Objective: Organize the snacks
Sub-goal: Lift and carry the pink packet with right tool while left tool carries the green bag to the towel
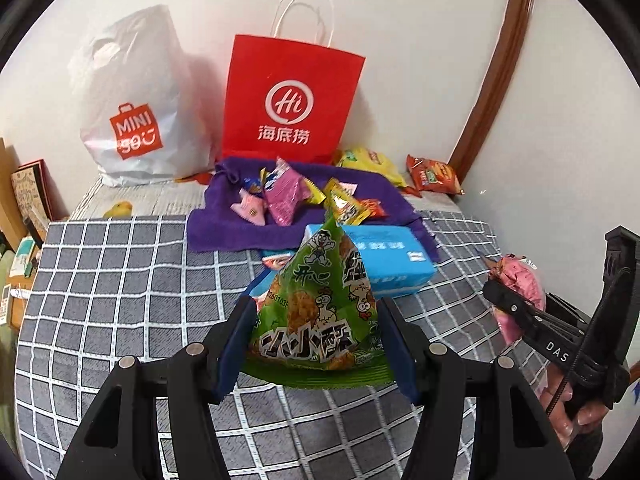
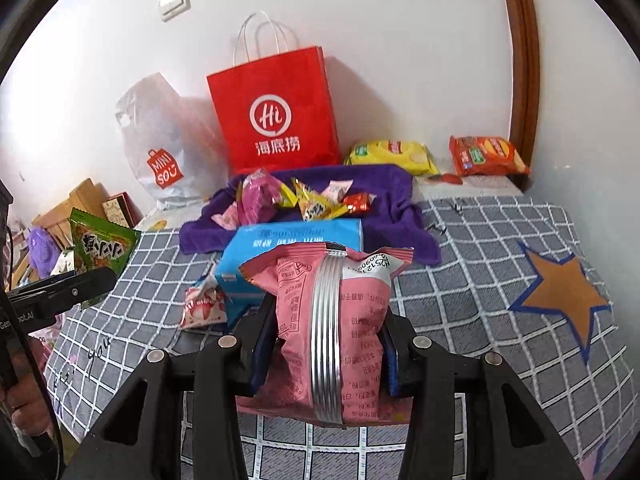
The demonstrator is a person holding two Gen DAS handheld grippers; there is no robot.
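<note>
Here the left gripper [image 1: 318, 344] is closed on a green triangular snack packet [image 1: 324, 308], its two blue pads pressing the packet's lower sides so that the point stands up and away from the gripper; the packet hangs clear above the grey checked bedspread [image 1: 120, 280]. The right gripper [image 2: 326, 344] likewise has its pads pinched on a pink snack bag [image 2: 332, 320], held upright with its silver back seam facing the camera and its long axis running up and away along the fingers.

Straight ahead of both, lying on the bedspread, is a blue tissue pack [image 2: 296, 248], and just beyond it a purple towel [image 2: 384, 196] strewn with small wrapped snacks [image 2: 316, 200]. Behind the towel, against the wall at the far edge of the bed, stands a red paper bag [image 2: 276, 116] with its mouth upward, a white Miniso plastic bag [image 2: 160, 148] to its left. Both held packets would likely travel forward; from these views I cannot say which gripper is nearer to the red bag.
</note>
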